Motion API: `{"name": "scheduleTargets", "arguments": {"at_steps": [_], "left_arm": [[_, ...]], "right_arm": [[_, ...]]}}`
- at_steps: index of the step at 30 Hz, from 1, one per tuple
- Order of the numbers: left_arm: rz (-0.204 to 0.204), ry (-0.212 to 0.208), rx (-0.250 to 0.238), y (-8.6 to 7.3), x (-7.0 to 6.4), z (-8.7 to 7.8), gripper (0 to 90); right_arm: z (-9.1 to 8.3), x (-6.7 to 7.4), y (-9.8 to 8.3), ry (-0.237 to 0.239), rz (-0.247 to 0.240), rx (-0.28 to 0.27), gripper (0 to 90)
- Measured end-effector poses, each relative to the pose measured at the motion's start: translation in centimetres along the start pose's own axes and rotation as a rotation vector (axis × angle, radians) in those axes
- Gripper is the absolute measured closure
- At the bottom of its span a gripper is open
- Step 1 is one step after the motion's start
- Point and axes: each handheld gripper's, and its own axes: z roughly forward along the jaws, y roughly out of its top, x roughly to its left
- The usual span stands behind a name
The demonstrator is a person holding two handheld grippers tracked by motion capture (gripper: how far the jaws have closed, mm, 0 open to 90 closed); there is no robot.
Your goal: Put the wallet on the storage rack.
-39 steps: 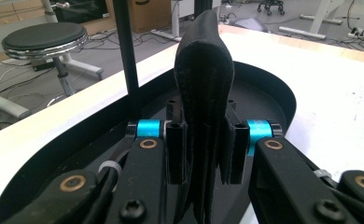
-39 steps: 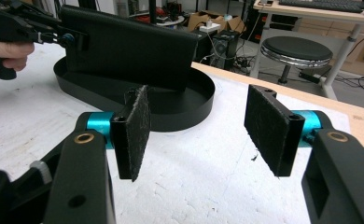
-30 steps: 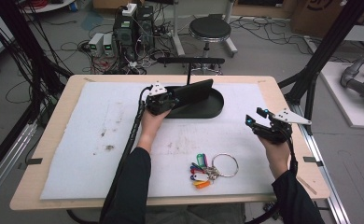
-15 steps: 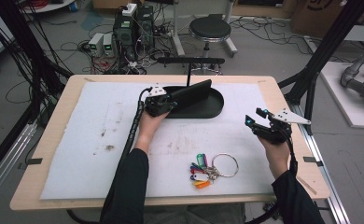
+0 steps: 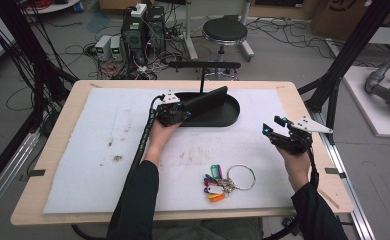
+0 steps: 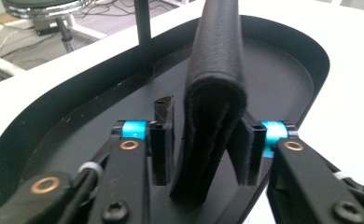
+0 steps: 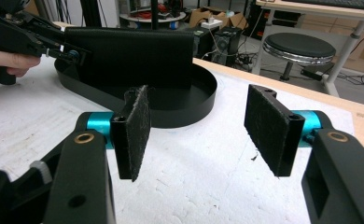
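Since before: left tongs' jaws have just been opening around the wallet; neither hand has shifted, and the wallet, tray and keys lie where they did.
Left tongs (image 5: 174, 113): one pair, at the left end of the tray; jaws spread with the wallet's end between them, a clear gap at one pad in the left gripper view, the other pad right against the leather, contact there too close to tell.
Wallet (image 6: 216, 79): one, black, folded, standing on its edge inside the tray, fold uppermost, its far end leaning up over the tray's back rim.
Tray (image 5: 229, 114): one, black, oval, shallow, on the white mat (image 5: 108, 150) at the far middle of the tabletop (image 5: 63, 115); a thin black post (image 6: 143, 32) rises at its back rim.
Key bunch (image 5: 220, 181): one ring with several coloured tags, near the front edge of the mat, between the two forearms, well apart from the tray.
Right tongs (image 7: 199, 121): one pair, at the right side of the mat, jaws spread wide with nothing between them, pointing toward the tray.
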Motion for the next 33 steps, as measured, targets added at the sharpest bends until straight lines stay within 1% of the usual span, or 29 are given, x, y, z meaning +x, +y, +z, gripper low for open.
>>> {"name": "scheduleTargets", "arguments": {"at_steps": [1,2,4,5,6,8,10,11,13,16,18,20,22,25,29,30,33], "left_arm": [[-0.018,-0.001,-0.001,0.0,0.1,0.0,61.0],[-0.051,-0.010,-0.004,-0.1,0.2,-0.1,58.3],[-0.056,-0.004,0.001,-0.1,0.3,-0.2,55.2],[-0.058,0.000,0.007,-0.1,0.3,-0.2,55.2],[-0.058,0.001,0.012,-0.1,0.3,-0.2,52.1],[-0.060,0.002,0.020,0.0,0.3,-0.4,50.3],[-0.056,-0.005,0.024,0.1,0.2,-0.5,50.2],[-0.047,-0.002,0.031,0.2,0.2,-0.6,50.2],[-0.042,-0.004,0.037,0.4,0.0,-0.9,48.6],[-0.029,-0.003,0.049,0.6,-0.3,-1.3,46.0],[-0.033,-0.006,0.045,0.5,-0.5,-1.8,44.6],[-0.033,-0.007,0.062,0.6,-0.6,-2.2,42.4],[-0.037,-0.005,0.057,0.5,-0.6,-2.9,40.2],[-0.025,-0.001,0.049,0.2,-0.6,-4.2,40.1],[-0.021,0.008,0.036,-0.3,-0.5,-6.1,37.7],[-0.014,0.010,0.032,-0.4,-0.6,-6.6,37.5],[-0.017,0.001,0.003,-0.6,-0.9,-8.3,37.1]], "right_arm": [[0.0,0.0,0.0,0.000,0.000,0.000,41.6],[0.0,0.0,0.0,0.001,0.000,0.001,41.6],[0.0,0.0,0.0,0.000,0.001,0.002,41.6],[0.0,0.0,0.0,0.000,0.001,0.002,41.6],[0.0,0.0,0.0,0.000,0.002,0.002,41.6],[0.0,0.0,0.0,0.000,0.001,0.000,41.6],[0.0,0.0,0.0,-0.001,0.002,0.002,41.6],[0.0,0.0,0.0,-0.001,0.002,0.002,41.6],[0.0,0.0,0.0,-0.001,0.001,0.002,41.6],[0.0,0.0,0.0,-0.001,0.001,0.000,41.7],[0.0,0.0,0.0,-0.001,0.002,0.002,41.7],[0.0,0.0,0.0,-0.001,0.001,0.000,41.7],[0.0,0.0,0.0,-0.001,0.000,0.000,41.7],[0.0,0.0,0.0,0.000,0.006,0.003,41.7],[0.0,-0.1,0.0,-0.001,0.007,0.006,41.6],[0.1,0.0,0.0,0.000,0.006,0.007,41.6],[0.1,0.0,0.0,0.001,0.004,0.009,41.6]]}}
